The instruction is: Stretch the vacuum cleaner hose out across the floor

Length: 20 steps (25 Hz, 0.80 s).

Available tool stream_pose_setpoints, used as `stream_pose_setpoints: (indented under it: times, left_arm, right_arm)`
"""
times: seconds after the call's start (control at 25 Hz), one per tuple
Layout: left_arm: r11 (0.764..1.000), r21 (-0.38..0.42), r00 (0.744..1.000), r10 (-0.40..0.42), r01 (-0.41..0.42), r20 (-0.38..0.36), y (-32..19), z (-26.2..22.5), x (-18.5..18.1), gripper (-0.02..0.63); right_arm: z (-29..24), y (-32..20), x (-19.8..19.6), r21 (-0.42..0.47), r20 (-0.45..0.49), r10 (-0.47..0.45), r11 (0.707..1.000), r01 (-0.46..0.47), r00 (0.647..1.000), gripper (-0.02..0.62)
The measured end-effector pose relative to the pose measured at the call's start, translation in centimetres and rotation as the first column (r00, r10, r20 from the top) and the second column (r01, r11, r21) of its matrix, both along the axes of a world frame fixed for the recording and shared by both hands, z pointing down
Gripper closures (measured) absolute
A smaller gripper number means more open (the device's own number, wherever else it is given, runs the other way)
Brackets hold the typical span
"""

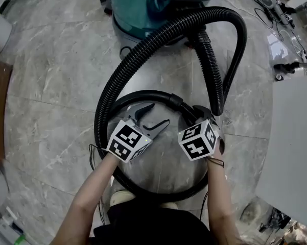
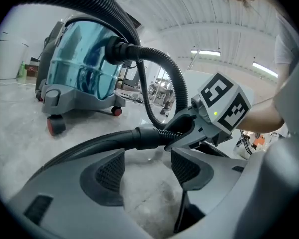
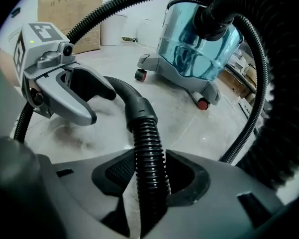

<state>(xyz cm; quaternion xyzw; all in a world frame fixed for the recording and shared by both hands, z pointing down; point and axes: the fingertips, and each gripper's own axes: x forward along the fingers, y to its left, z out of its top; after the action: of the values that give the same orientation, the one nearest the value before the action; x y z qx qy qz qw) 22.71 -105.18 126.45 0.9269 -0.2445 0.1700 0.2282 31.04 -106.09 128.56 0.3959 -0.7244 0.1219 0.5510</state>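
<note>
The right hand-held gripper [image 3: 148, 179] clamped the ribbed hose [image 1: 158, 40] behind its cuff [image 3: 138, 111], the left hand-held gripper [image 2: 147, 171] stood open and empty, and the hose looped in coils over the floor [image 1: 51, 96], where pulling could kink a loop or drag the vacuum cleaner [image 1: 153, 6].

The black ribbed hose [image 1: 143, 50] curls in big loops just ahead of me, pinched in my right jaws.

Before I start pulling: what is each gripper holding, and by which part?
The right gripper is shut on the vacuum hose, on its ribbed section just behind the smooth cuff. The left gripper is open and holds nothing.
</note>
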Motion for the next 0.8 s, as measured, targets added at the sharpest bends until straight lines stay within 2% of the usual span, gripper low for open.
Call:
stream_pose_setpoints:
  times: [0.16, 0.32, 0.56, 0.64, 0.8]
  left_arm:
    - [0.998, -0.044, 0.998, 0.039, -0.041, -0.054, 2.1, -0.8, 1.4, 0.33]
    - [0.994, -0.087, 0.992, 0.051, -0.061, -0.118, 3.8, -1.5, 3.0, 0.33]
    - [0.989, -0.142, 0.969, 0.015, -0.052, -0.245, 4.1, -3.2, 4.6, 0.329]
    - [0.99, -0.129, 0.962, 0.021, -0.058, -0.272, 4.0, -4.2, 5.2, 0.329]
    - [0.989, -0.059, 0.95, 0.115, -0.137, -0.292, 5.0, -6.3, 7.3, 0.328]
  right_arm:
    - [-2.2, 0.8, 0.5, 0.05, -0.024, -0.01, 0.999, 0.011, 1.0, 0.404]
    - [-4.0, 1.8, 1.1, 0.076, -0.008, 0.004, 0.997, -0.003, 1.0, 0.404]
    - [-7.4, 3.4, 3.7, 0.134, 0.027, 0.048, 0.99, -0.051, 0.998, 0.403]
    - [-9.1, 3.9, 4.6, 0.173, 0.061, 0.063, 0.982, -0.073, 0.996, 0.403]
    - [-12.1, 5.0, 6.2, 0.247, 0.143, 0.088, 0.961, -0.121, 0.986, 0.403]
